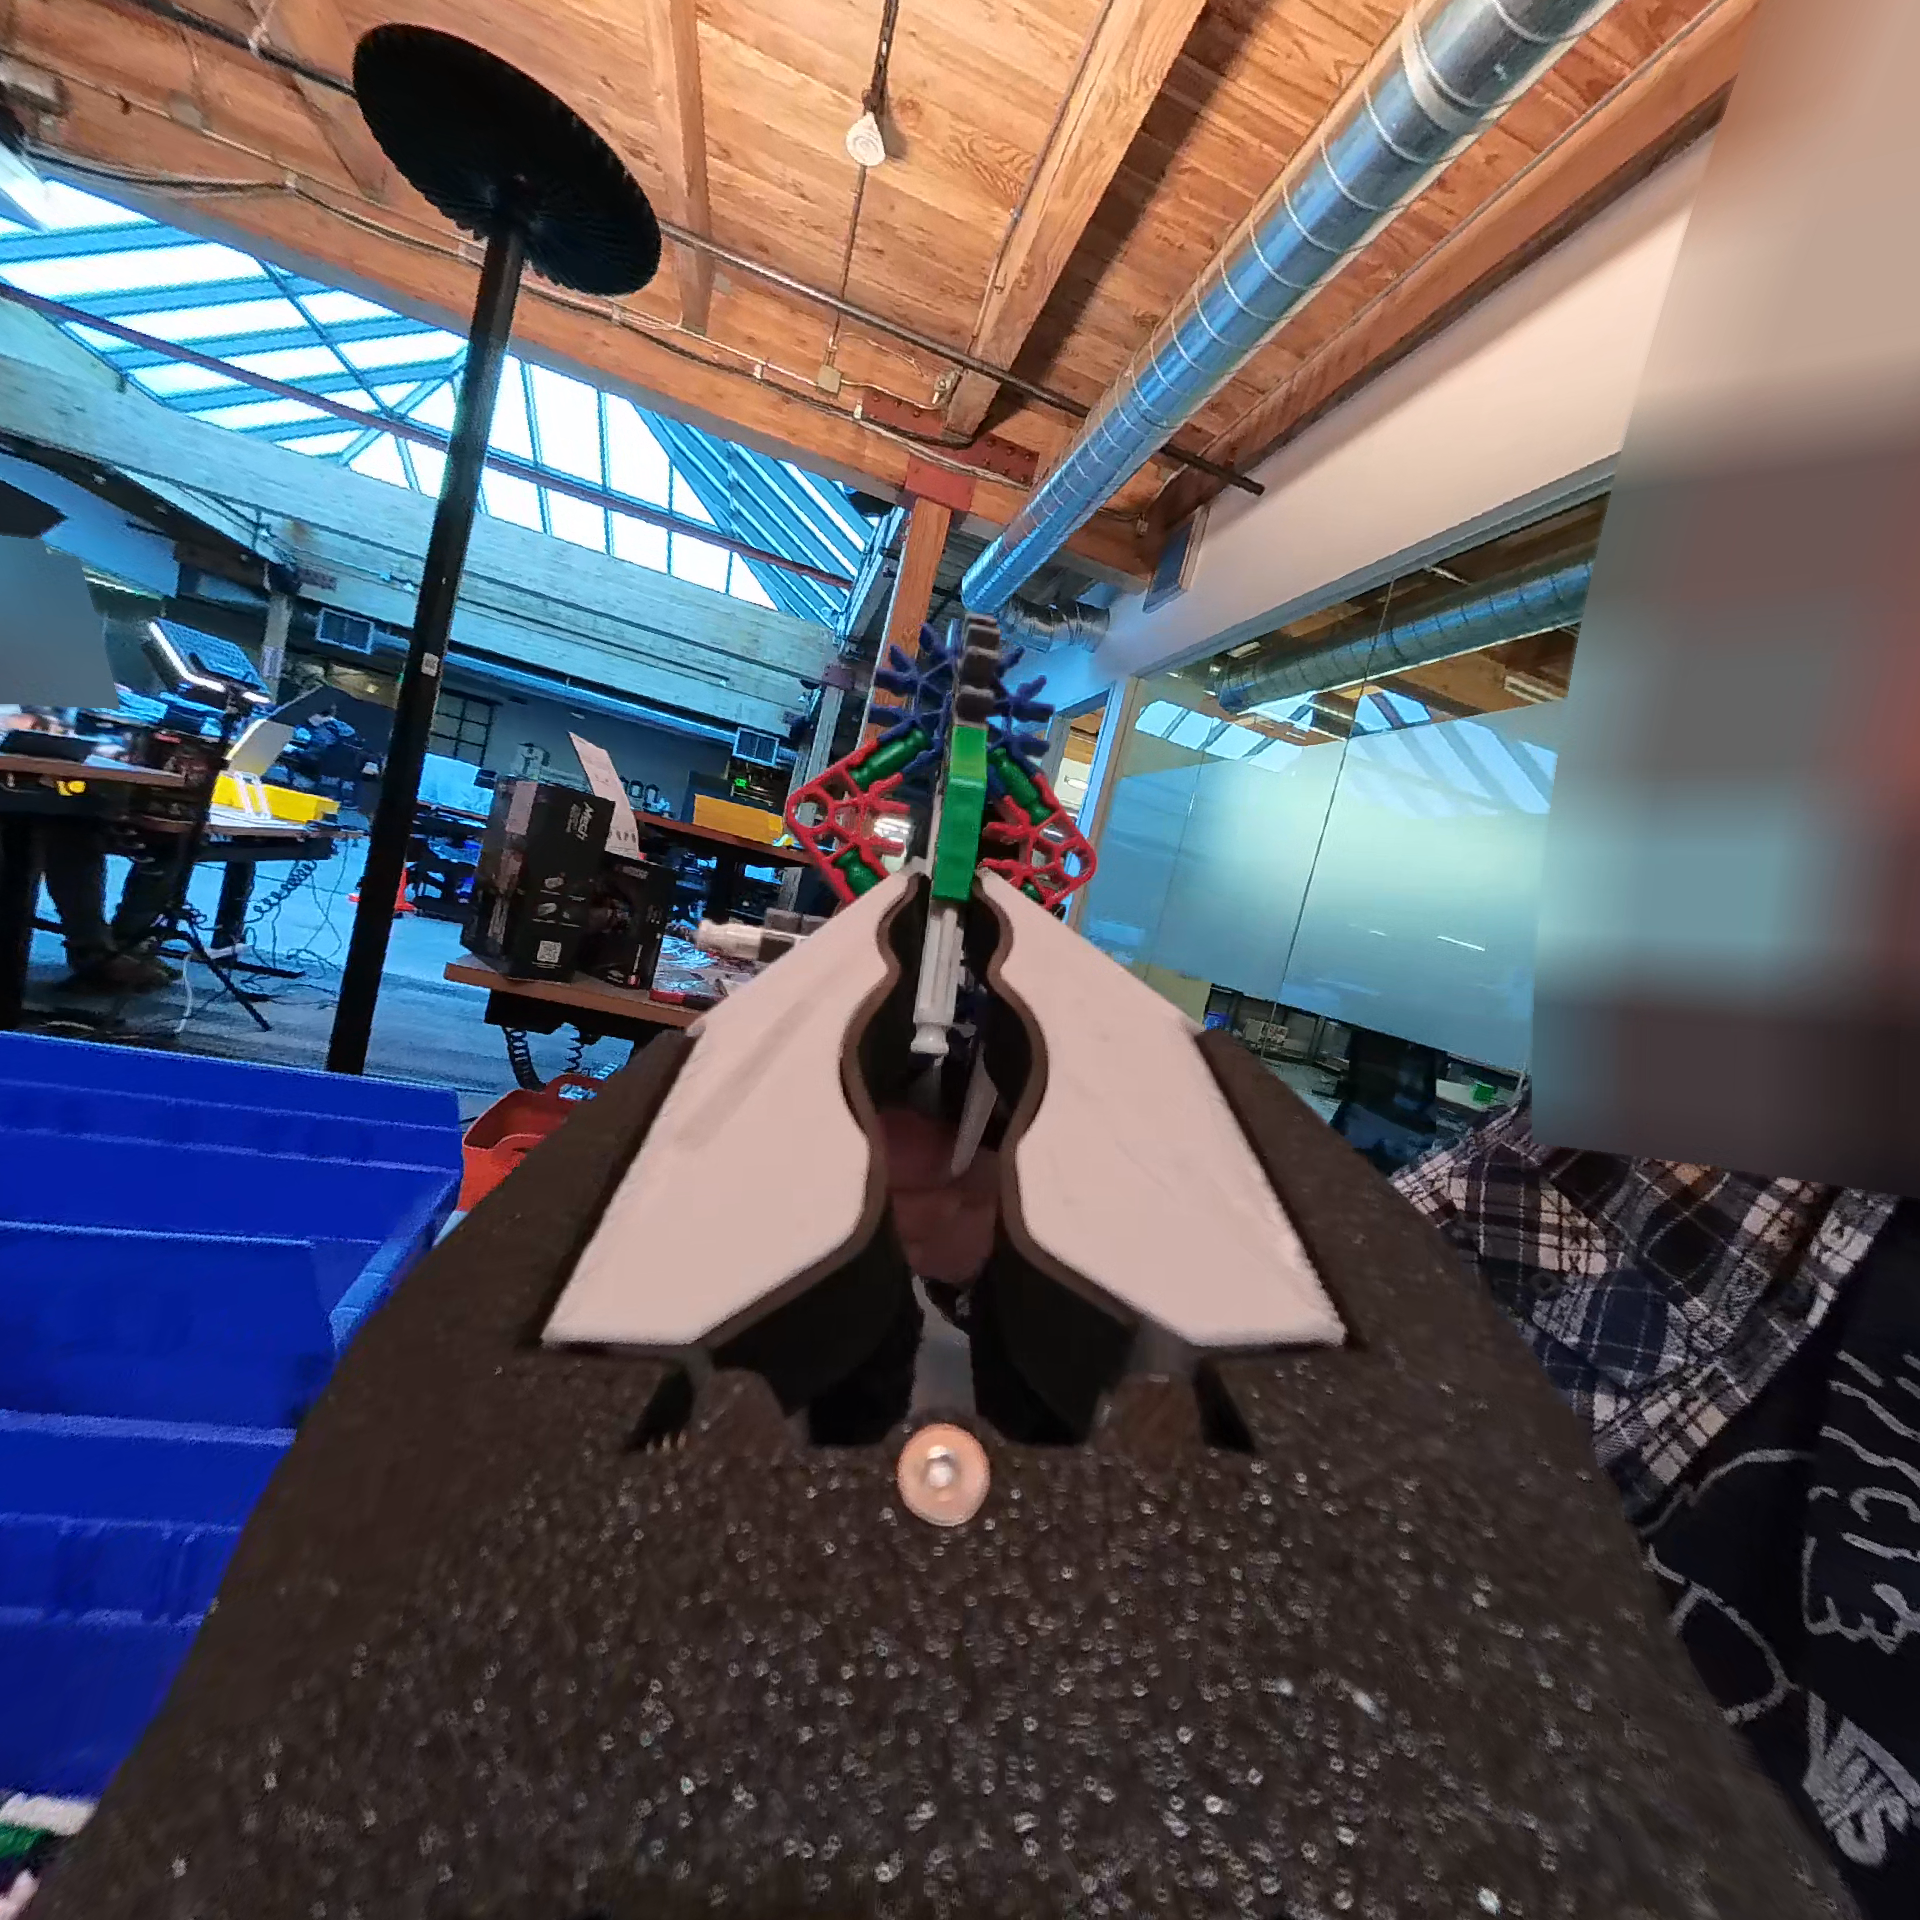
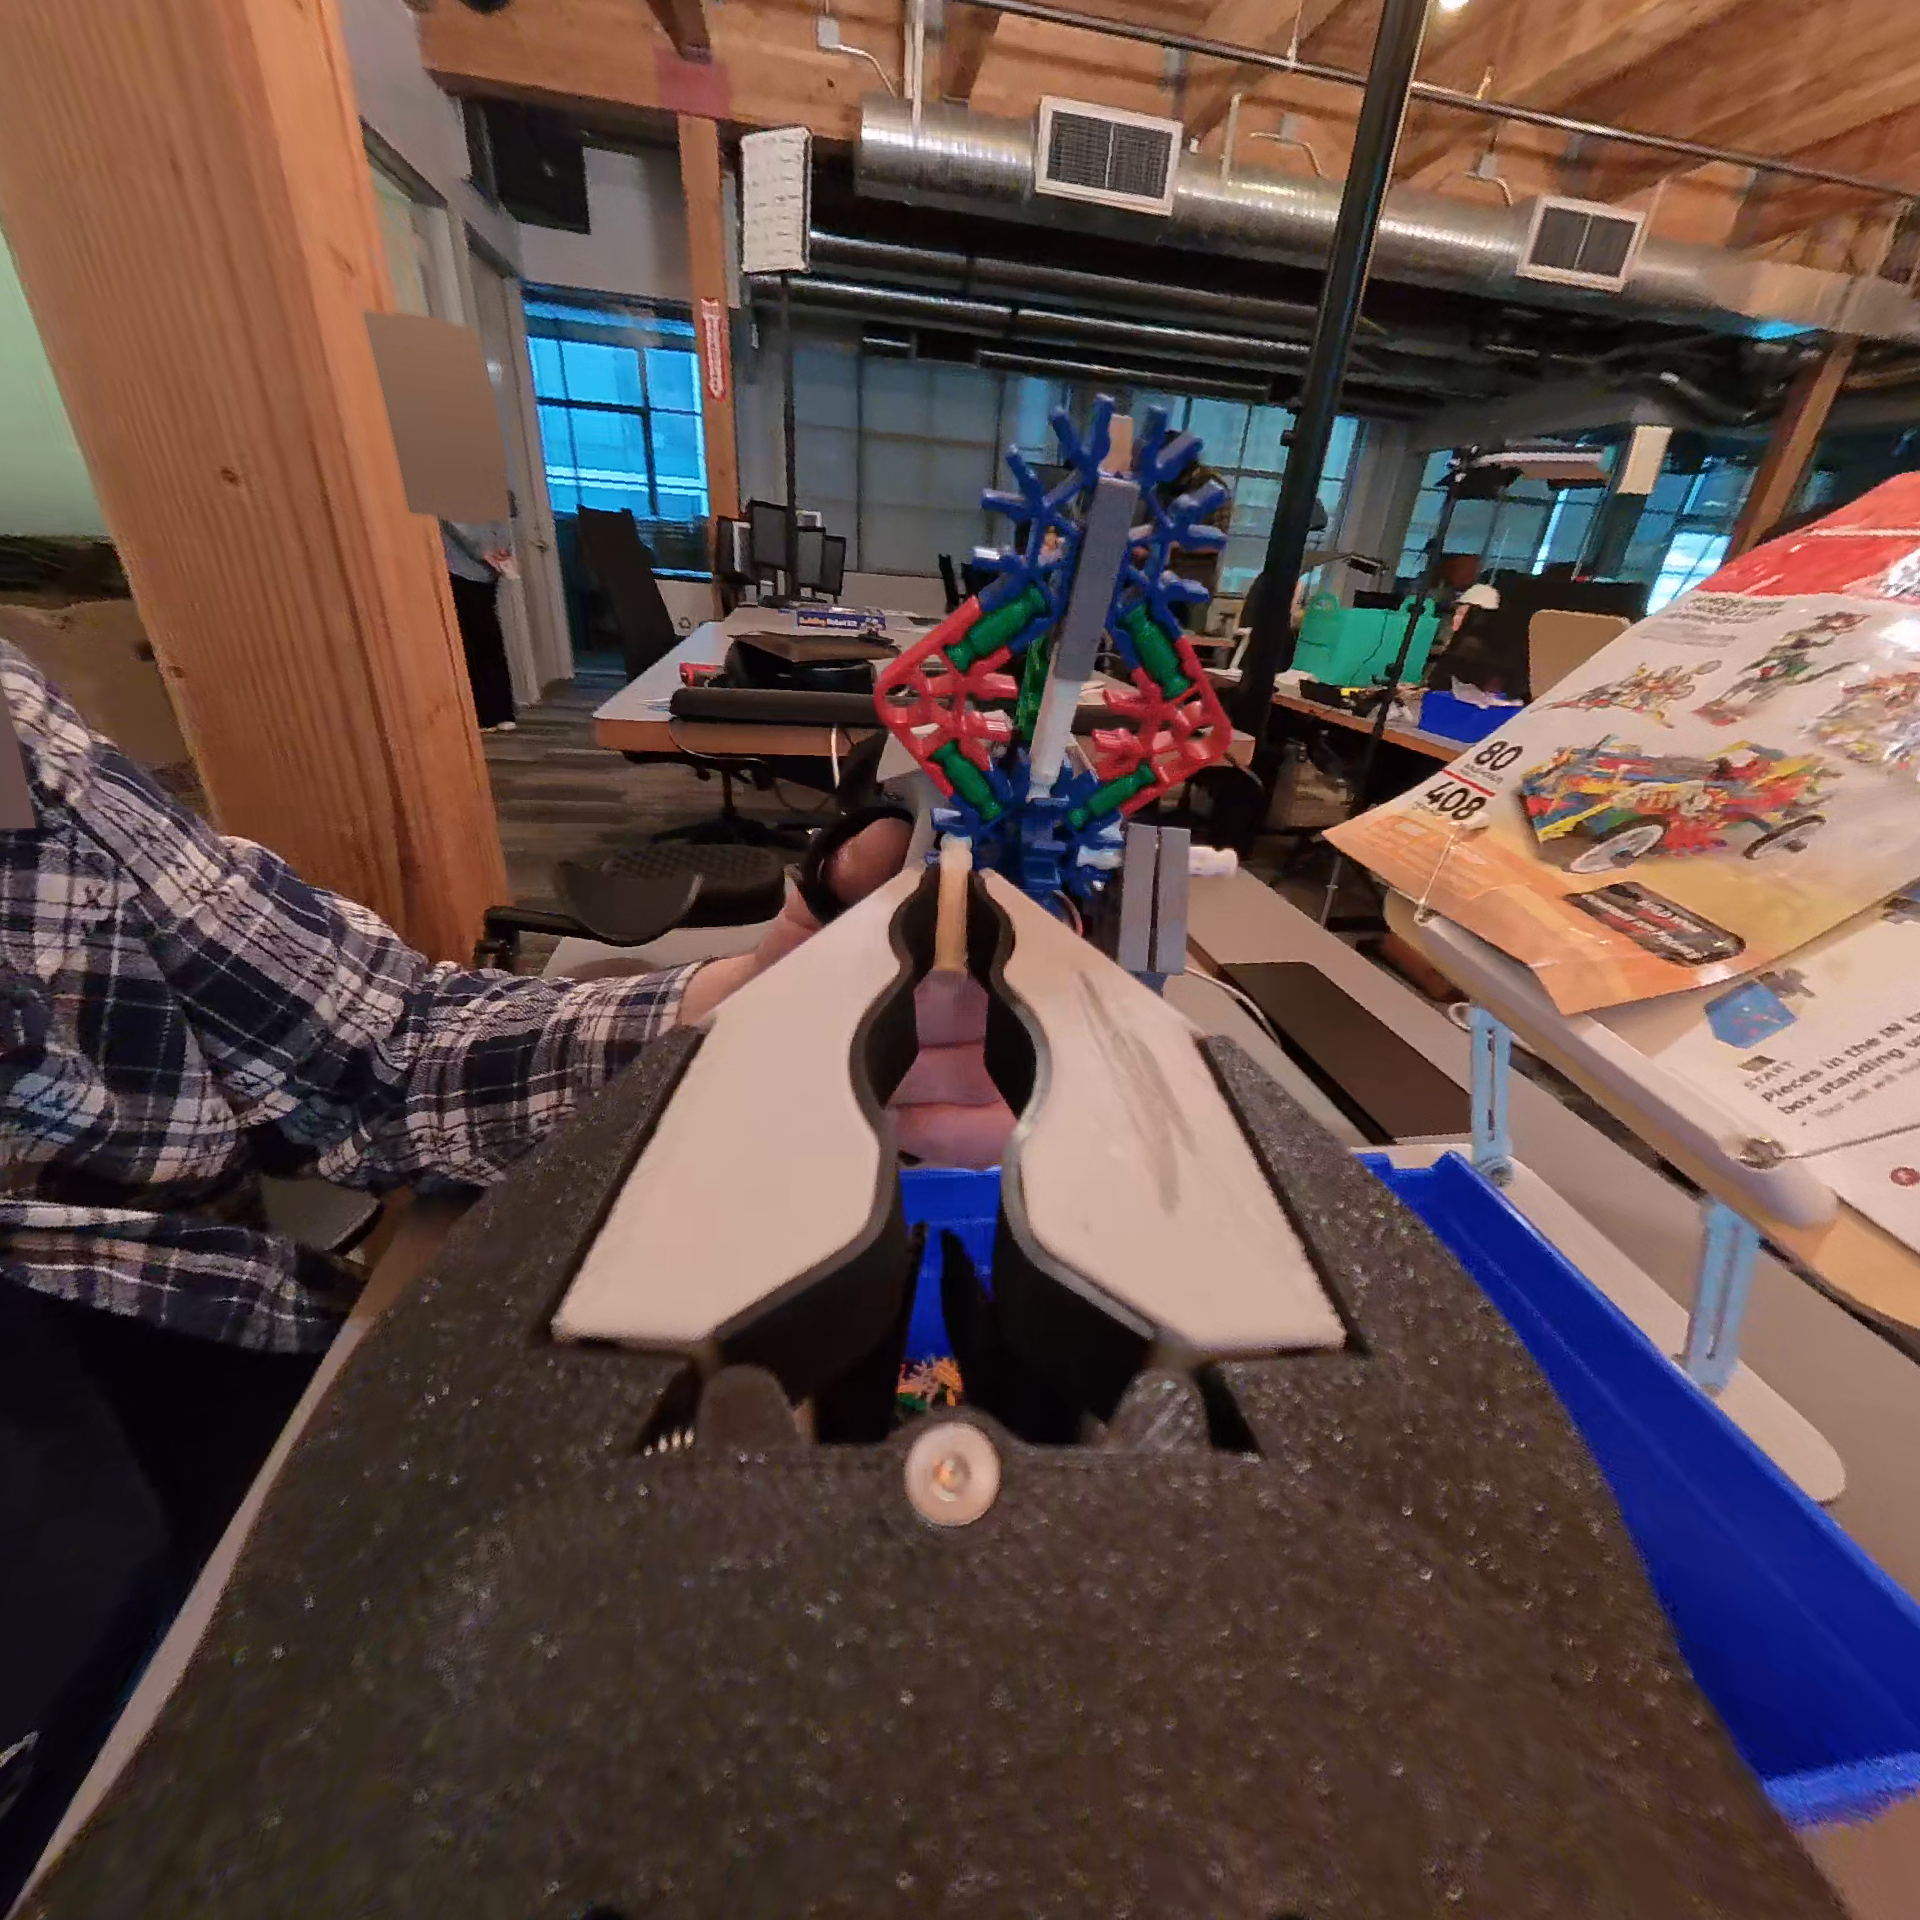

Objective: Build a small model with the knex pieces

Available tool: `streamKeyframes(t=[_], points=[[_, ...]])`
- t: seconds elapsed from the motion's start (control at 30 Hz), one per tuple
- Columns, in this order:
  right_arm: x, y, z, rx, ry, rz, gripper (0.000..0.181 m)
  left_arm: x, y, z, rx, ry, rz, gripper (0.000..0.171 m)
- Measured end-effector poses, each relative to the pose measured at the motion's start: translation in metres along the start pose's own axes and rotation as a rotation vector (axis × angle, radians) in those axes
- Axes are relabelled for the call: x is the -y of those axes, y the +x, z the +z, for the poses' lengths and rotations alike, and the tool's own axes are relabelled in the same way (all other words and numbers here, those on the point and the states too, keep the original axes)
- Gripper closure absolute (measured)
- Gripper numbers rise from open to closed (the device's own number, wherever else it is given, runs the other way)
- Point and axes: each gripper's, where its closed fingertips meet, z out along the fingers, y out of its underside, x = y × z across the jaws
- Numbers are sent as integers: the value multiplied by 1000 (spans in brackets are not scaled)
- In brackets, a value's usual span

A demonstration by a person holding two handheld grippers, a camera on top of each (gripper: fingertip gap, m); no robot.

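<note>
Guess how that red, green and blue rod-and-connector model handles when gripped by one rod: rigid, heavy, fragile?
The rod-and-connector model is an open lattice of thin plastic, so probably light. The right gripper pinches only a cream rod, so it may pivot there. The left gripper pinches a white rod; snap joints may pop apart if twisted.

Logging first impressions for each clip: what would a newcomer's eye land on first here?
The bright toy model of red, blue and green plastic rods, held up in mid-air. The left gripper and the right gripper are each shut on one of its white rods. A blue bin sits below, with a printed toy booklet to the right.
</note>
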Motion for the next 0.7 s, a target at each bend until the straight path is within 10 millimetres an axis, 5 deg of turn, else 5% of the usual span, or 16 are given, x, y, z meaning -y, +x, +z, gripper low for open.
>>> streamKeyframes(t=[0.47,0.7], points=[[-8,-31,-5,312,3,96,178,-18,32,-2,-214,-160,14,166],[-9,-26,0,273,2,71,177,-14,27,-4,-174,-163,50,167]])
